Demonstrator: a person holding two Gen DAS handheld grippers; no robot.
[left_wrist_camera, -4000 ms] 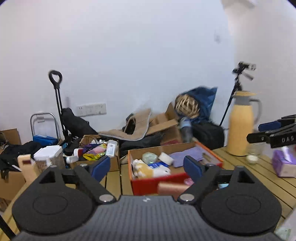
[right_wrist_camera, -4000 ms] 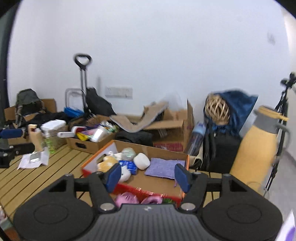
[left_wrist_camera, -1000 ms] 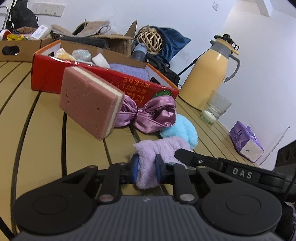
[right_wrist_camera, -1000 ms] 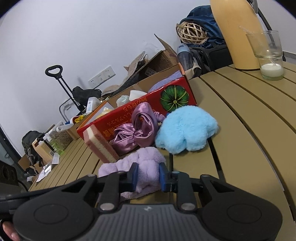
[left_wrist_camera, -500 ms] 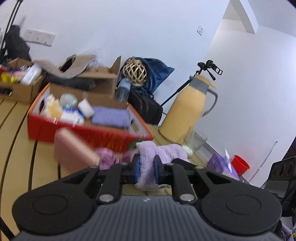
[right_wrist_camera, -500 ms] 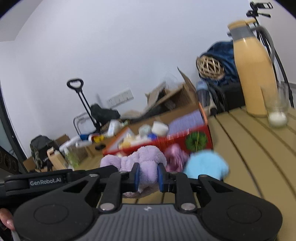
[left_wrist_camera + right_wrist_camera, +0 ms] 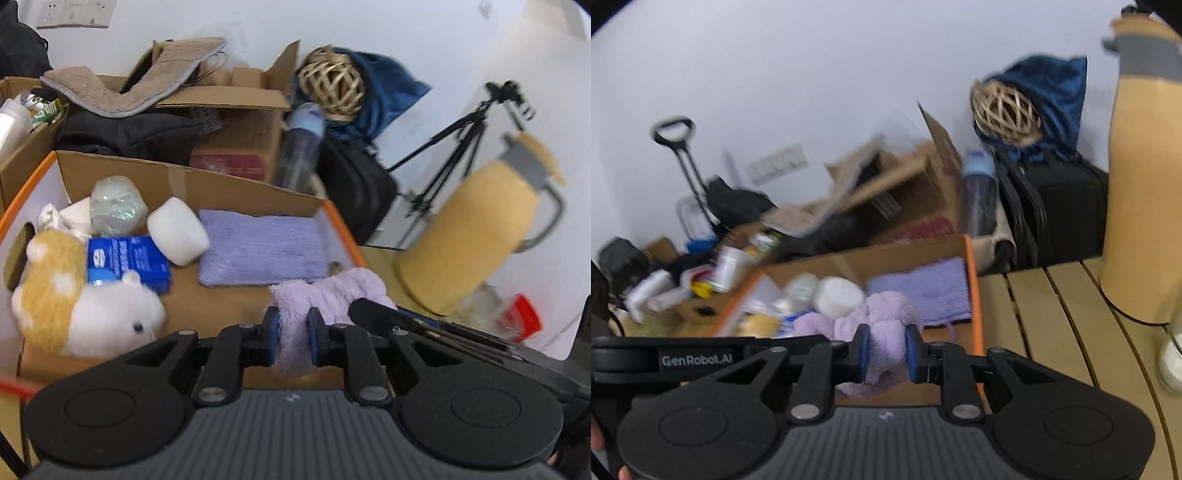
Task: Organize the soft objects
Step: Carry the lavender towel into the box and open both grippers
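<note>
Left gripper (image 7: 291, 334): we find its fingers pinched tight on the lilac fluffy cloth (image 7: 325, 291).
Right gripper (image 7: 885, 349): we find its fingers clamped on the same cloth from the other end.
Cloth location: we see it held in the air over the near right corner of the orange-edged box (image 7: 345, 236).
Box contents: plush toy (image 7: 85, 306), folded purple towel (image 7: 262, 247).

The light is bright, soft and even, with only weak shadows. Both views bend strongly at the edges (fisheye), with dark corners. Motion blur smears the right wrist view most, mainly at middle left; the yellow jug (image 7: 476, 236) at right looks perhaps doubled.
</note>
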